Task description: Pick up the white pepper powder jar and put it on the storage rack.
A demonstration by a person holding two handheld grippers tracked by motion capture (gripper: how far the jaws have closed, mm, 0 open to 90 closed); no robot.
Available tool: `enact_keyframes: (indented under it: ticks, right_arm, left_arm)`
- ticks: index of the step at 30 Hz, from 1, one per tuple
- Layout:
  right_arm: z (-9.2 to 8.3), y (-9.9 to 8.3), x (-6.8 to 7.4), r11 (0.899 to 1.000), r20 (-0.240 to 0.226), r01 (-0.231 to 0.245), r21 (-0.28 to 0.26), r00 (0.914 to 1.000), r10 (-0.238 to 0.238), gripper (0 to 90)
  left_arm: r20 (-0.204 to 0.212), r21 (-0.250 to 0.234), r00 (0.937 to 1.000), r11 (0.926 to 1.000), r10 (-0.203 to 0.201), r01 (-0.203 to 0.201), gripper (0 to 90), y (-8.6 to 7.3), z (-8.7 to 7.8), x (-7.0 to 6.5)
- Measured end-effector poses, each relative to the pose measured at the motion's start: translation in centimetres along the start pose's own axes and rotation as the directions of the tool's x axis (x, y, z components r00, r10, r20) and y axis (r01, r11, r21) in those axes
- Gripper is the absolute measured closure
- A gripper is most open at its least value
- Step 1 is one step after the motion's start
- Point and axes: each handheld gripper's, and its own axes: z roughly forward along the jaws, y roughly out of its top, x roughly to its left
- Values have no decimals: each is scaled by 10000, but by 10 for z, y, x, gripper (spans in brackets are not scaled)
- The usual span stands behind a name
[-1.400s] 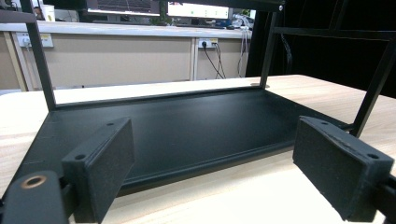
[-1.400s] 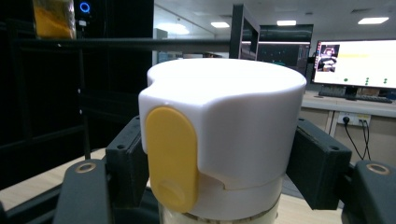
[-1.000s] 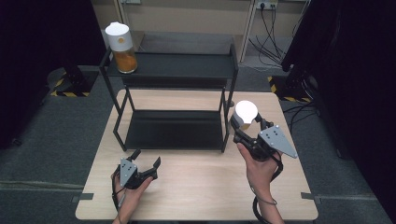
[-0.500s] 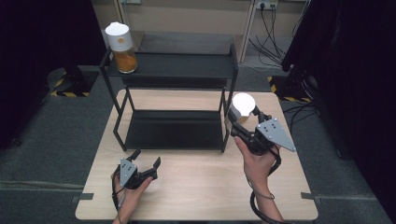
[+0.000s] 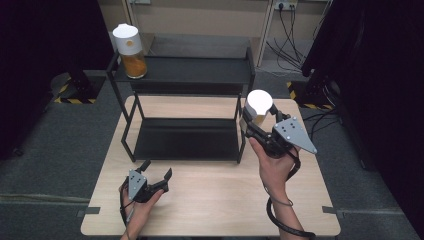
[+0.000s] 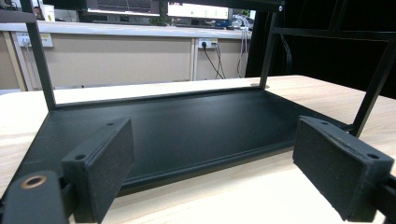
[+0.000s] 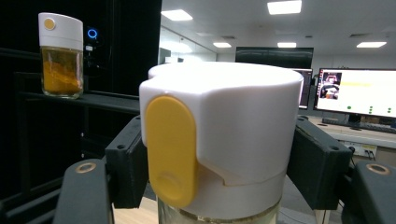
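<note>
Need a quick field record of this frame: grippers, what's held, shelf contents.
right hand-held gripper: shut on white-lidded jar, held upright in the air beside the rack's right end
left hand-held gripper: open, nothing between the jaws, low over table, facing the lower shelf
rack: black, two shelves, standing on table
top shelf: second jar with orange contents at its left end
lower shelf: bare
</note>
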Motion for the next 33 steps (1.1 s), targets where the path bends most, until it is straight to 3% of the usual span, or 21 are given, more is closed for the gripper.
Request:
enact_keyframes:
  ticks: [33]
  right_arm:
    - [33, 29, 2, 9999, 24, -38, -119, 10000, 38, 309]
  left_arm:
    - [-14, -1, 10000, 10000, 22, -22, 126, 0, 0, 0]
